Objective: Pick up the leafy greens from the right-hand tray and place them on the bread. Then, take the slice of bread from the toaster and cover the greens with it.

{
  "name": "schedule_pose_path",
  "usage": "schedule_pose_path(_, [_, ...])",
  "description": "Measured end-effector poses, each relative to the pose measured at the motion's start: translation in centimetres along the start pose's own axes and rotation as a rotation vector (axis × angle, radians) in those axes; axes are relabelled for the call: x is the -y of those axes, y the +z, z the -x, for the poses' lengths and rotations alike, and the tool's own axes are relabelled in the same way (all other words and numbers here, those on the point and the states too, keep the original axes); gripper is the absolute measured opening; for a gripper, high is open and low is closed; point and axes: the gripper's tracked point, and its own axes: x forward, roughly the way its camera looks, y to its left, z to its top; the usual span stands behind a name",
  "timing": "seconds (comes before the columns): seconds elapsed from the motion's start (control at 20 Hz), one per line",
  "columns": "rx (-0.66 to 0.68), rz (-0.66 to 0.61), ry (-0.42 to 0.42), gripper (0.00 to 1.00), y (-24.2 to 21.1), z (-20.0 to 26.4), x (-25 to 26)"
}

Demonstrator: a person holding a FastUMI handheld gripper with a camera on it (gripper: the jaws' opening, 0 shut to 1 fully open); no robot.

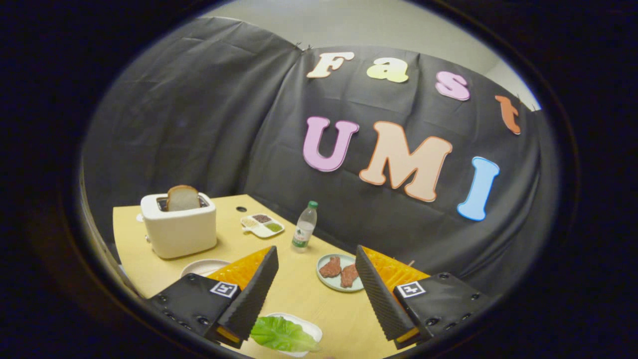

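My gripper (316,259) hangs open above the wooden table, with nothing between its fingers. Below and just inside the left finger lies a green leaf (281,334) on a small white tray (309,328). A cream toaster (179,227) stands beyond the left finger, with a slice of bread (183,198) sticking up from its slot. A white plate (202,267) shows past the left finger, in front of the toaster, partly hidden; I cannot tell what lies on it.
A pale green plate (324,276) with two reddish meat pieces (340,271) sits just inside the right finger. A small water bottle (304,227) stands behind it. A divided sauce dish (262,224) lies right of the toaster. The black cloth wall borders the table's far right.
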Motion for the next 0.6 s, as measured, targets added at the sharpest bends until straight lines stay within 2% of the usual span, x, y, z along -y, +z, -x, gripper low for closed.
schedule_pose_path(0.25, [-0.104,0.110,0.114,0.99,-3.6,-1.0,-1.9])
schedule_pose_path(0.6, [-0.277,0.161,0.237,0.99,-11.1,-1.5,-2.9])
